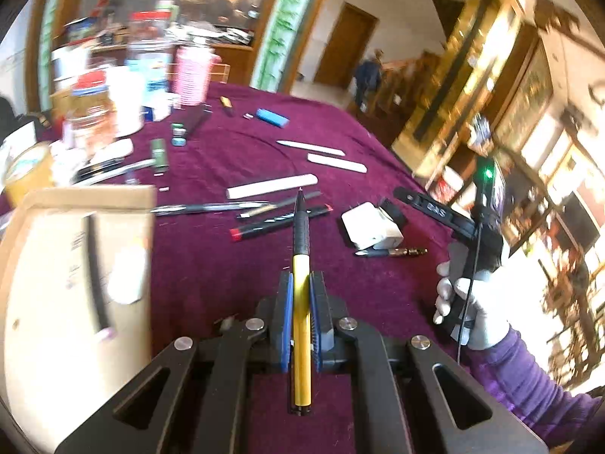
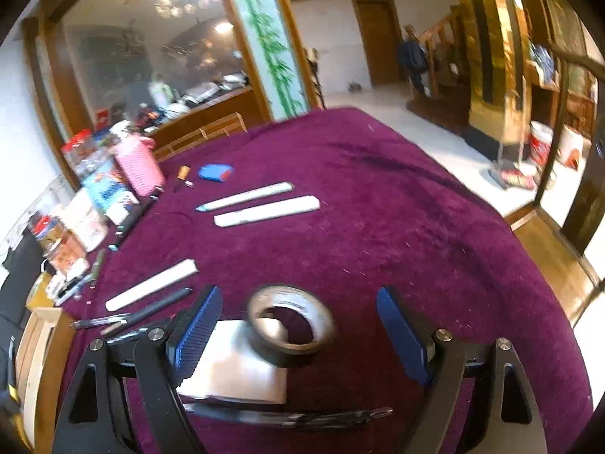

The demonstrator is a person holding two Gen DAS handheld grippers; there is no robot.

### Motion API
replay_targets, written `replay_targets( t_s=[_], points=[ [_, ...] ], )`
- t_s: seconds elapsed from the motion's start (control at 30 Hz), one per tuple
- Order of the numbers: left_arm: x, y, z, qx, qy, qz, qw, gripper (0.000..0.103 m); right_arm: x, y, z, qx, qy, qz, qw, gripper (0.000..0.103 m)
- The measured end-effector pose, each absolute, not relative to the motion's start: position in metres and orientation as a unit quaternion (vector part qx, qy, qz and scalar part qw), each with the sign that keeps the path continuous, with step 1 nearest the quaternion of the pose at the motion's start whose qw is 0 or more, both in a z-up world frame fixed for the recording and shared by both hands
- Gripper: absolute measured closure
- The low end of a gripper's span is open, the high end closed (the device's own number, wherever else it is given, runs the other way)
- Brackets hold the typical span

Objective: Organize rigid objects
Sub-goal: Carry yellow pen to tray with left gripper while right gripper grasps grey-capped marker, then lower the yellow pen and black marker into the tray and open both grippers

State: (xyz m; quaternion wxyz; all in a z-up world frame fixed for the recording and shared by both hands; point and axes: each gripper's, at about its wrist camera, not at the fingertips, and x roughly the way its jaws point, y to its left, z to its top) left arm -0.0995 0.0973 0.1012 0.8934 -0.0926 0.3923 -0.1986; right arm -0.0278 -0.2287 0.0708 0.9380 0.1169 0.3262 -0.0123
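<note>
Left gripper [image 1: 301, 283] clamped tight on a pen [image 1: 301, 295], angled down over the table. Right gripper [image 2: 298, 325] angled down too, jaws wide, nothing gripped. Left view shows a gloved hand [image 1: 472, 302] on the right gripper's handle, purple sleeve [image 1: 529, 382] behind it.

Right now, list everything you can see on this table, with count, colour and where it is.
pen: one, yellow and black, clamped in left gripper
white strips: three, mid cloth
tape roll: one, black, between right gripper's open fingers, leaning on white box
blue case: one, far side
marker: one, black, red ends, centre
jars and boxes: several, mixed, left edge
tablecloth: one, maroon
left gripper: shut
right gripper: open
gloved hand: white, holding the right gripper
</note>
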Motion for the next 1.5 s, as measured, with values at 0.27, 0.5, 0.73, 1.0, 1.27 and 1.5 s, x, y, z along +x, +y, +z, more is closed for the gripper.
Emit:
replay_targets(
  t_s=[0.27, 0.5, 0.73, 1.0, 1.27, 1.5],
  points=[
    [-0.128, 0.165, 0.094, -0.135, 0.383, -0.144, 0.902, 0.095, -0.076, -0.089, 0.078, -0.031, 0.400, 0.231, 0.886, 0.016],
    [-0.146, 0.193, 0.089, -0.147, 0.374, -0.122, 0.908, 0.095, -0.093, -0.009, 0.028, -0.149, 0.463, 0.284, 0.826, 0.041],
    [-0.155, 0.208, 0.087, -0.155, 0.365, -0.117, 0.910, 0.095, -0.094, -0.015, 0.025, -0.141, 0.468, 0.280, 0.826, 0.084],
    [-0.156, 0.224, 0.081, -0.176, 0.369, -0.102, 0.907, 0.095, -0.101, -0.032, 0.046, -0.037, 0.460, 0.296, 0.836, 0.086],
    [-0.153, 0.239, 0.081, -0.183, 0.369, -0.079, 0.908, 0.095, -0.100, -0.028, 0.085, 0.064, 0.434, 0.353, 0.827, 0.086],
    [-0.133, 0.247, 0.085, -0.162, 0.384, -0.066, 0.907, 0.095, -0.088, 0.009, 0.119, 0.119, 0.432, 0.415, 0.792, 0.086]
  ],
)
